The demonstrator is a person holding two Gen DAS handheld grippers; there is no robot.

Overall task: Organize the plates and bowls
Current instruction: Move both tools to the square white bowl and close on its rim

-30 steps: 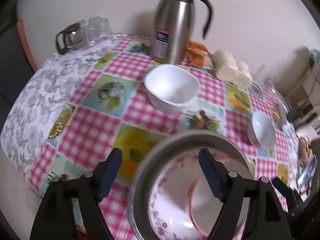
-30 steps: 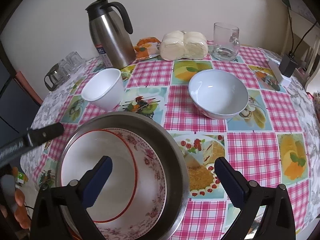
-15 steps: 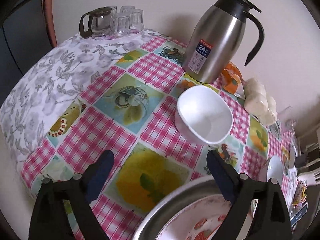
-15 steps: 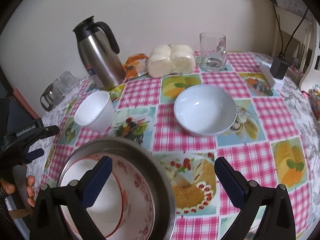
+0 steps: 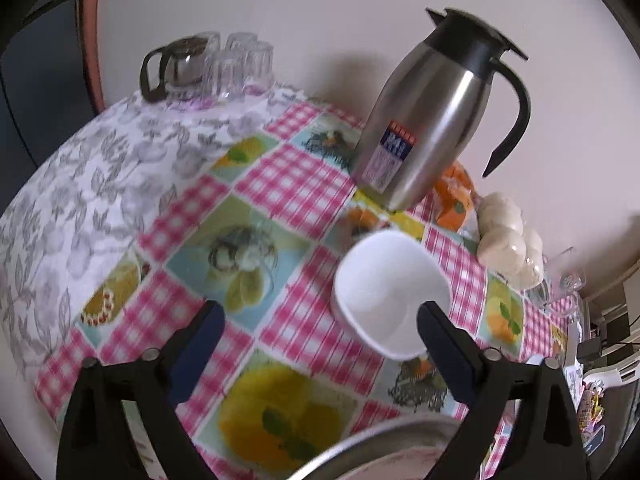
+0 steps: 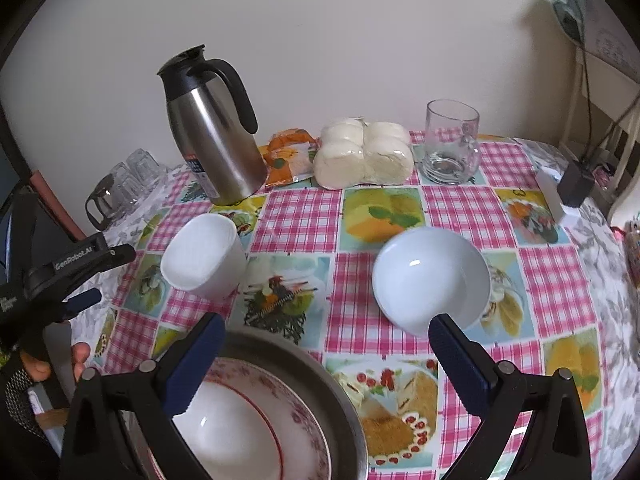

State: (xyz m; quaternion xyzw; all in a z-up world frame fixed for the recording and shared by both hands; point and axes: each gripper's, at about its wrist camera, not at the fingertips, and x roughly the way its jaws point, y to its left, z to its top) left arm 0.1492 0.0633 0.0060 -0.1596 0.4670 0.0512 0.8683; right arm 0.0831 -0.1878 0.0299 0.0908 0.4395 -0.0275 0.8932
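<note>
The left wrist view shows only a sliver of the metal basin [image 5: 384, 446] at the bottom edge, with a blurred pink rim inside it. The right wrist view looks down into the basin [image 6: 344, 392]: a floral-rimmed bowl [image 6: 304, 416] sits in it, and a white bowl with a red rim line [image 6: 240, 432] is nested in that. The round white bowl [image 6: 430, 278], right of centre in the right view, cannot be made out in the left view. The squarish white bowl [image 5: 390, 292] shows in both views, at centre-right in the left view and left of centre [image 6: 204, 256] in the right.

The left tongs [image 5: 320, 346] are released and their jaws are opening, with only bare cloth between them; the squarish bowl lies just past the right-hand tip. In the right view they appear at the left edge [image 6: 84, 276], held by a hand [image 6: 44, 364]. The right tongs [image 6: 328, 354] are spread wide and grasp nothing; their left tip overlaps the basin's rim in the picture, their right tip the round bowl's near edge.

Along the far edge of the surface [image 6: 296, 216], against the wall, stand a steel thermos [image 6: 216, 136], an orange packet [image 6: 290, 156], wrapped white buns [image 6: 364, 154] and a glass mug [image 6: 452, 142]. A glass teapot with small glasses [image 5: 208, 66] is at the upper left of the left view. Open cloth lies between the two white bowls and to the left of the squarish one.
</note>
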